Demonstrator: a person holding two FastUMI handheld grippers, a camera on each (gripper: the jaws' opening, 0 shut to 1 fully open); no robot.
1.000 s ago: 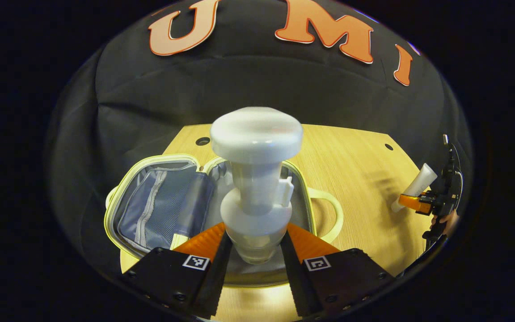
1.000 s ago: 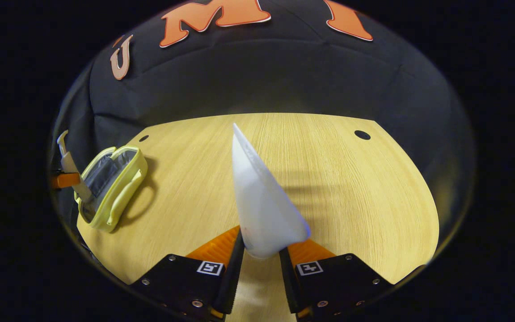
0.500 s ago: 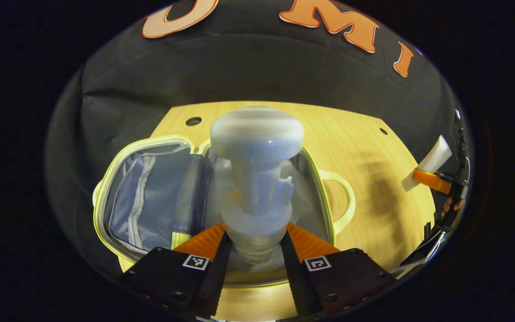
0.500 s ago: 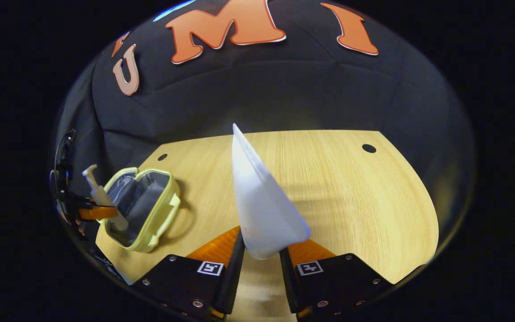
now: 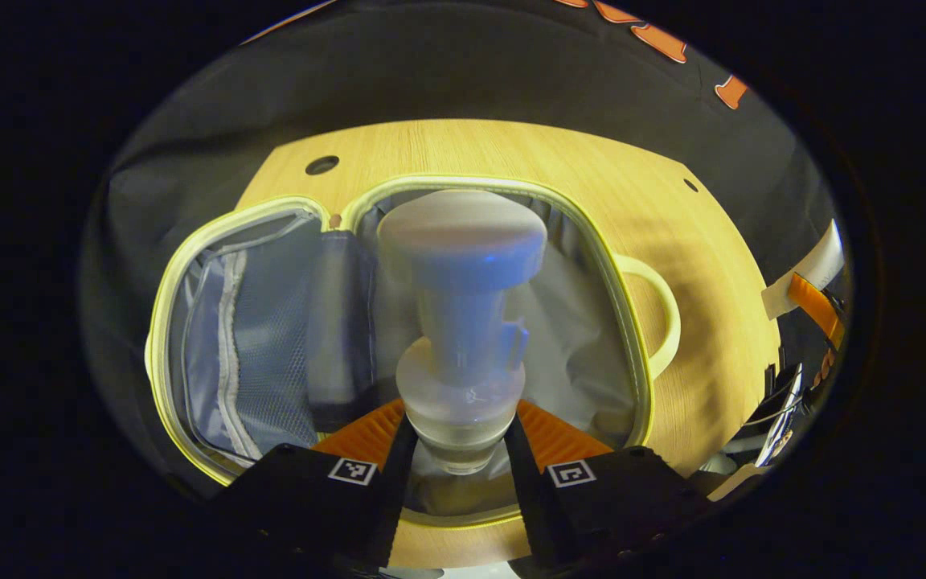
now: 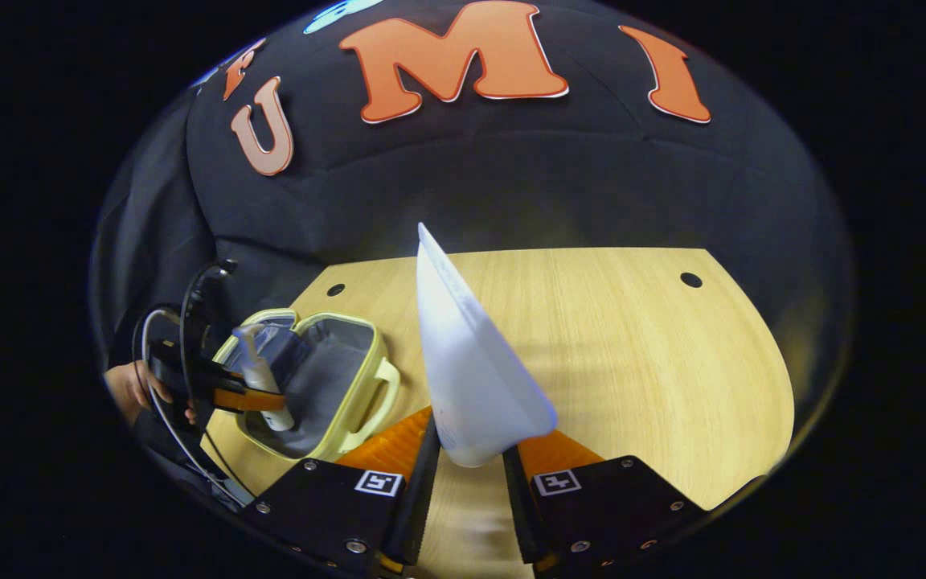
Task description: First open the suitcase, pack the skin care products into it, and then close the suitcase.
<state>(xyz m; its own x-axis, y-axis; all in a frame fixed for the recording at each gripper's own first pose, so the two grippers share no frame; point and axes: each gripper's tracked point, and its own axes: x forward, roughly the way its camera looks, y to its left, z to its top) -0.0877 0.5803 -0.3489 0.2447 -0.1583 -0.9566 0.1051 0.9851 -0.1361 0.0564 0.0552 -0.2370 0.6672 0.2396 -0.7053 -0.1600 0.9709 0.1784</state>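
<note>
Left gripper [image 5: 453,450] squeezes pump bottle [image 5: 461,322] at its neck — bottle points away from gripper, pump top far end. Suitcase [image 5: 270,211] lies open on tabletop [image 5: 592,169], right under bottle. Bottle hangs over right half, beside mesh pocket [image 5: 258,338]. Next move, I think: go down, let go.

Right gripper [image 6: 469,462] pinches white tube [image 6: 467,362], flat end pointing away. Suitcase off to its left, farther — left gripper nearer, so it goes first.
</note>
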